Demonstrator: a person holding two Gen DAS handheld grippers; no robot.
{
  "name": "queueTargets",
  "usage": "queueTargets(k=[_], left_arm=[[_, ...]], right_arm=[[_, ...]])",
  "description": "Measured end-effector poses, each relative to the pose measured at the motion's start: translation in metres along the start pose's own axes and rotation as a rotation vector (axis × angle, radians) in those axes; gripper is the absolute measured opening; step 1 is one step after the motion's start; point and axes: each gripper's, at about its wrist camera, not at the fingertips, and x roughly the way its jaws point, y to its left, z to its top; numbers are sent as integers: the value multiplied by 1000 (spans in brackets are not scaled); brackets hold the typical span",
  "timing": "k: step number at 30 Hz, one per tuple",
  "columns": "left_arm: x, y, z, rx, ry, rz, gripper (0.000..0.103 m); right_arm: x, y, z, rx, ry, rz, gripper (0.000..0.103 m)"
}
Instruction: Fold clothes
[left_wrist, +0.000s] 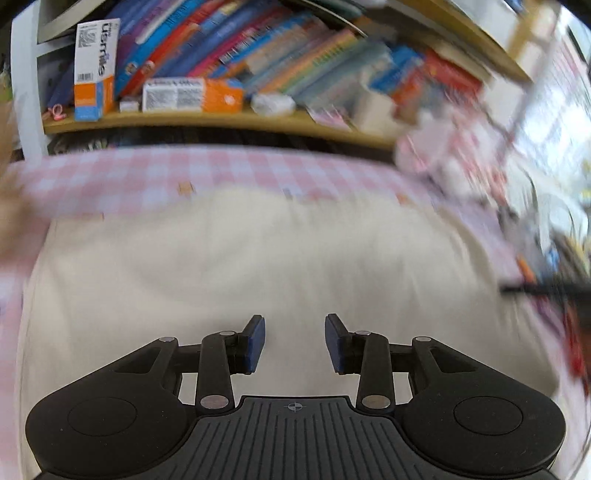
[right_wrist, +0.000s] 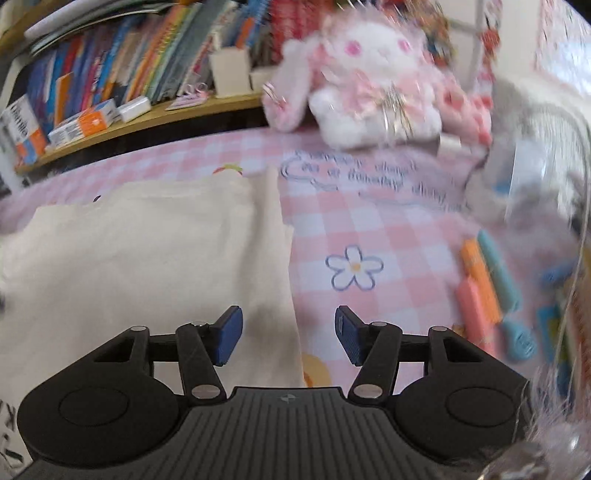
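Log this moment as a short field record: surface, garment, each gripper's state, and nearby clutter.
surface: pink checked cloth with a flower print
garment: cream garment lying flat; its right edge runs between the right gripper's fingers
left gripper: open, nothing between the fingers, over the middle of the garment
right gripper: open, above the garment's edge, not clamped on it
clutter: plush rabbit at the back, highlighter pens at right, shelf of books behind
image quality: left wrist view is motion-blurred
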Motion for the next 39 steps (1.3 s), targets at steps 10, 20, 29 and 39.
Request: queueTargets(k=[10, 20, 29, 39], left_arm=[[-32, 8, -51, -139, -21, 21, 37], [-75, 14, -75, -224, -98, 170, 50], [-80, 16, -101, -325, -122, 223, 51], [-68, -10, -105, -264, -61, 176, 52]], right_arm=[[-25, 2, -6, 10, -22, -16, 4], [-67, -42, -54, 76, 117, 154, 46], [-79, -33, -96, 65, 169, 243, 22], [-106, -37, -94, -38, 89, 137, 9]])
